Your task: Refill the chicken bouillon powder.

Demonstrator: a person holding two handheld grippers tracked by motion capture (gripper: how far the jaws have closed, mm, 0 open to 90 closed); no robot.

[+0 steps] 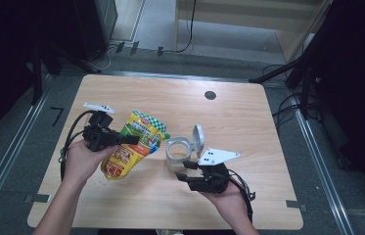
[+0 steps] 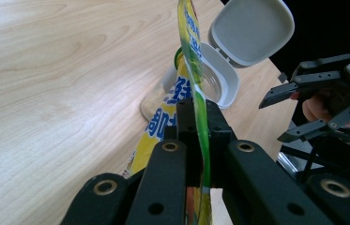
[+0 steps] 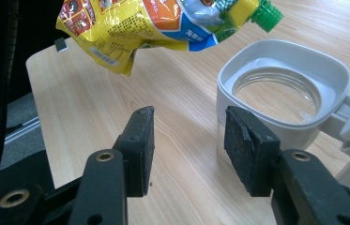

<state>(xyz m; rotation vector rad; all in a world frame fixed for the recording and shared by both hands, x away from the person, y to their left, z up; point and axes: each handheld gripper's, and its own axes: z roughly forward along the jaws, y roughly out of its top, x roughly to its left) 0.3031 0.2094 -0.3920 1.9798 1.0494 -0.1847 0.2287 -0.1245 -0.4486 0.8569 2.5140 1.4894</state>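
Note:
A yellow printed pouch (image 1: 130,147) with a green screw cap (image 1: 167,136) hangs tilted above the table, and my left gripper (image 1: 133,140) is shut on its edge. In the left gripper view the jaws (image 2: 200,112) pinch the pouch (image 2: 189,56) edge-on. A clear jar (image 1: 176,154) with a grey rim stands mid-table, its flip lid (image 1: 198,139) open and upright. The cap (image 3: 266,14) hovers just above and beside the jar's rim (image 3: 276,51). My right gripper (image 1: 184,170) is open near the jar's front side; nothing lies between its pads (image 3: 191,145), and the jar stands just outside the right-hand pad.
The wooden table (image 1: 248,122) has a small round hole (image 1: 210,95) at its far middle. Black cables trail from both grippers. Dark stands and floor cables surround the table's sides.

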